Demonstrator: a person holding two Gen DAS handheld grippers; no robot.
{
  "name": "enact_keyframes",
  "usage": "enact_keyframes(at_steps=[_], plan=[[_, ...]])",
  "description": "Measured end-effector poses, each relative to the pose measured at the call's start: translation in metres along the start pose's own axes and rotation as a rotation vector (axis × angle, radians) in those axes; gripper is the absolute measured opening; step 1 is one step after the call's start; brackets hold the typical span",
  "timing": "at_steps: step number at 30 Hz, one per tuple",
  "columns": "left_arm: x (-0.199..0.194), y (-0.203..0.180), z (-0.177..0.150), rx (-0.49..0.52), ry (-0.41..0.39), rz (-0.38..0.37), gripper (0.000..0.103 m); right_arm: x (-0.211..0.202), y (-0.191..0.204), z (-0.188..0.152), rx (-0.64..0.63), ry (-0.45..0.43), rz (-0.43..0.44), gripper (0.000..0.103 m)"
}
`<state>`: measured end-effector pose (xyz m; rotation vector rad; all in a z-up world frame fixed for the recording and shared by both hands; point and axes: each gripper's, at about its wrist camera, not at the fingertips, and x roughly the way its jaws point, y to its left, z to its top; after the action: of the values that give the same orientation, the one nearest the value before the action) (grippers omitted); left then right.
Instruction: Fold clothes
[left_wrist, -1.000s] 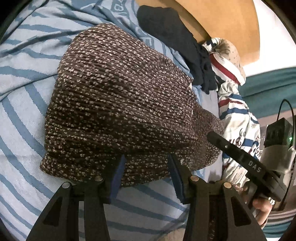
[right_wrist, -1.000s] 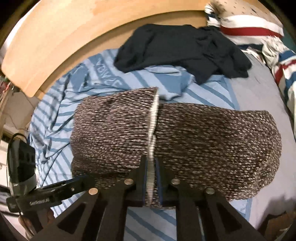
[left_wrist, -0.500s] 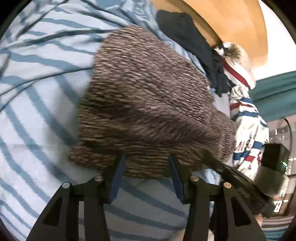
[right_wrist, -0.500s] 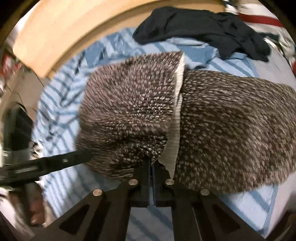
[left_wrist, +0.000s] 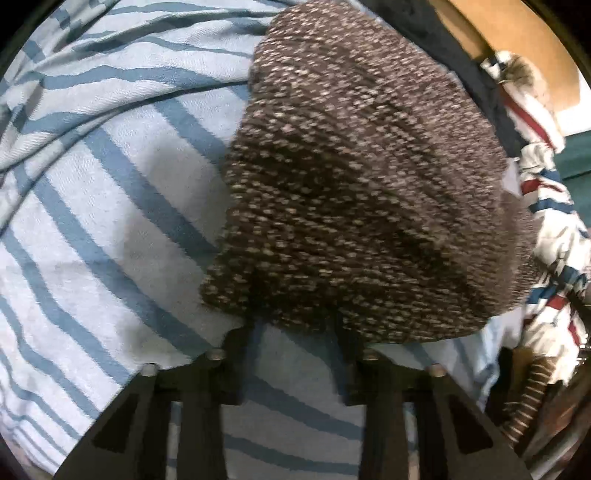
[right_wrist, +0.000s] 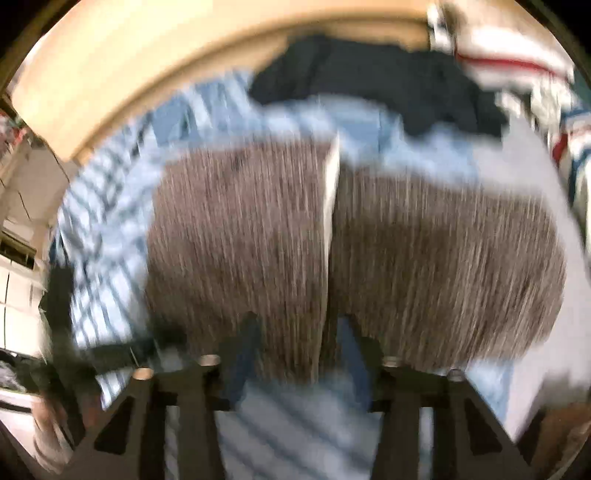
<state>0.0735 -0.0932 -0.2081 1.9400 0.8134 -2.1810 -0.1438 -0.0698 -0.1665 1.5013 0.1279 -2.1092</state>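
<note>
A brown speckled knit sweater (left_wrist: 362, 177) lies folded on the bed. My left gripper (left_wrist: 295, 328) points down at the sweater's near edge, which lies over the fingertips. Its jaws are closing, and striped sheet still shows in the gap between them. The right wrist view is blurred by motion. In it the sweater (right_wrist: 443, 258) shows a pale folded band (right_wrist: 330, 206) down its middle. My right gripper (right_wrist: 299, 339) straddles the near end of that band. Its jaws are opening and the pads stand apart from the knit.
A light blue striped sheet (left_wrist: 110, 221) covers the bed under the sweater. A dark navy garment (right_wrist: 369, 81) lies crumpled behind it, near the wooden headboard (right_wrist: 147, 74). Red, white and blue patterned bedding (left_wrist: 554, 206) is bunched along the right side.
My right gripper was shut on the sweater's pale band and has let go, with its fingers now spread. My left gripper has come down to the sweater's near edge and its jaws have narrowed.
</note>
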Motion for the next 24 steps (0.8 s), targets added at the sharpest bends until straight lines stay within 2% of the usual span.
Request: enact_keyframes(at_steps=[3,5,8,11,12,13,14,15,17,21,24], plan=[[0.002,0.011,0.003,-0.037,0.044,-0.003,0.007,0.023,-0.008,0.055,0.064,0.015,-0.001,0.042],[0.004,0.021,0.007,-0.079,0.083,-0.030,0.006,0.048,-0.013,0.079,0.094,0.083,0.004,0.042],[0.007,0.029,0.013,-0.111,0.131,-0.063,0.005,0.081,-0.022,0.093,0.185,0.152,0.040,0.041],[0.007,0.028,0.014,-0.088,0.149,-0.056,0.005,0.098,-0.022,0.097,0.191,0.161,0.018,0.042],[0.006,0.027,0.014,-0.078,0.150,-0.050,0.005,0.100,-0.021,0.098,0.185,0.156,0.019,0.039],[0.006,0.027,0.014,-0.069,0.150,-0.045,0.005,0.103,-0.022,0.098,0.178,0.147,0.019,0.029],[0.006,0.026,0.013,-0.065,0.151,-0.042,0.005,0.103,-0.022,0.099,0.168,0.140,0.017,0.012],[0.006,0.026,0.013,-0.065,0.152,-0.043,0.005,0.102,-0.022,0.099,0.156,0.133,0.013,0.004],[0.006,0.027,0.012,-0.066,0.151,-0.046,0.005,0.097,-0.022,0.102,0.140,0.115,0.012,0.003],[0.004,0.028,0.009,-0.074,0.139,-0.051,0.005,0.080,-0.027,0.116,0.150,-0.007,-0.002,0.003],[0.002,0.029,0.006,-0.085,0.128,-0.053,0.005,0.081,-0.030,0.115,0.179,-0.025,-0.026,0.013]])
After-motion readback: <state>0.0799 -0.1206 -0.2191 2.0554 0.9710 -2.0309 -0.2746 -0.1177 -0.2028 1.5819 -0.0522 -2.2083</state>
